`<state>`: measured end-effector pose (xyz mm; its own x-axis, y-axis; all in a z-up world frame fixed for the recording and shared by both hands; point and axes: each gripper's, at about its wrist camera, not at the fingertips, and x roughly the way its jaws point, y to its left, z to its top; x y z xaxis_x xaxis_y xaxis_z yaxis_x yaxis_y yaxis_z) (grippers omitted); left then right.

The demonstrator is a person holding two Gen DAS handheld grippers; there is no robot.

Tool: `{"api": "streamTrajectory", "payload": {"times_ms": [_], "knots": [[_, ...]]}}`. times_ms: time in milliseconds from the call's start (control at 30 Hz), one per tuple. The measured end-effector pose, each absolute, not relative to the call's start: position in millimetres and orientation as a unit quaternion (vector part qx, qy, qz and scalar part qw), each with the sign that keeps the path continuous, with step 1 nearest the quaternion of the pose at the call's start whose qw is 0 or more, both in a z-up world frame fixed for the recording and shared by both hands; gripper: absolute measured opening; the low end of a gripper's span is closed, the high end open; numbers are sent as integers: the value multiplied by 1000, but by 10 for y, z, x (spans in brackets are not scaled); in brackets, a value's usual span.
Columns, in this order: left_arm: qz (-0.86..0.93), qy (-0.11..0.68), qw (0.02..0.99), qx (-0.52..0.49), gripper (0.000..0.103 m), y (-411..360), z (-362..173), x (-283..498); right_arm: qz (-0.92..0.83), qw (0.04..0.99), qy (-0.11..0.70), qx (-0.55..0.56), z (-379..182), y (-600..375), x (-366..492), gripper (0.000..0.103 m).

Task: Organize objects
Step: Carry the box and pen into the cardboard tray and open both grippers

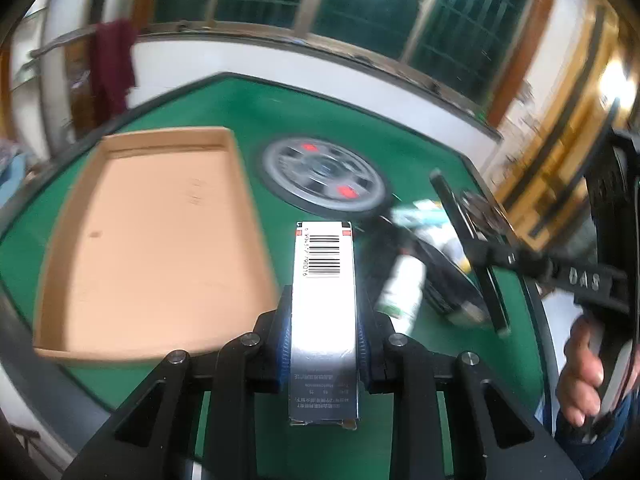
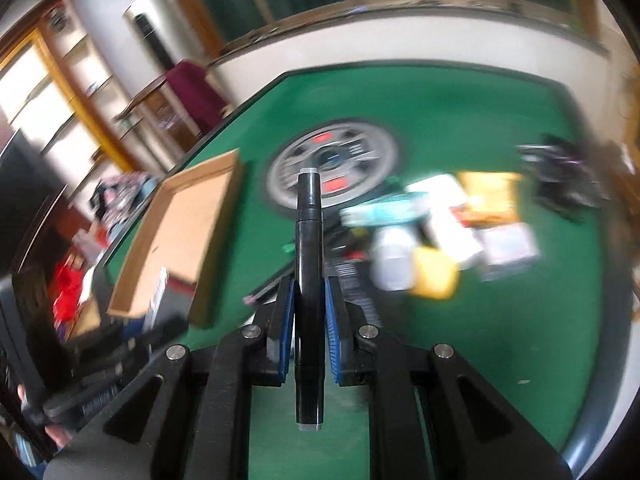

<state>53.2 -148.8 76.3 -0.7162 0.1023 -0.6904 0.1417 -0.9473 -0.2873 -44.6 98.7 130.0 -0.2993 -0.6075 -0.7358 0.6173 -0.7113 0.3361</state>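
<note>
While level, both grippers (image 1: 323, 344) (image 2: 308, 320) loaded.

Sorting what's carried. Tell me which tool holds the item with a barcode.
The left tool: its silver rectangular carton shows a barcode; the right tool clamps a plain black cylindrical pen.

Bright daylight — motion blur, fisheye warping

Two close wrist views, both over the green table (image 1: 240, 112).
</note>
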Motion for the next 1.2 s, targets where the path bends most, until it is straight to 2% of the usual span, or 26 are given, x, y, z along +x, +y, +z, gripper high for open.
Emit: {"api": "streamTrajectory", "payload": {"times_ms": [267, 533, 733, 800, 1200], "knots": [[-902, 181, 93, 382, 23, -2273, 773, 537, -762, 433, 46, 479, 1327, 84, -285, 12], [-871, 173, 147, 437, 23, -2982, 603, 76, -725, 442, 68, 524, 1133, -878, -496, 12], [-842, 202, 148, 477, 23, -3438, 353, -350, -712, 420, 91, 556, 855, -1583, -805, 12], [-840, 190, 147, 487, 23, -3506, 286, -505, -702, 419, 88, 568, 755, -1778, -915, 12], [-839, 211, 146, 480, 23, -3806, 163, -764, -689, 418, 57, 590, 524, -2255, -1110, 12]]}}
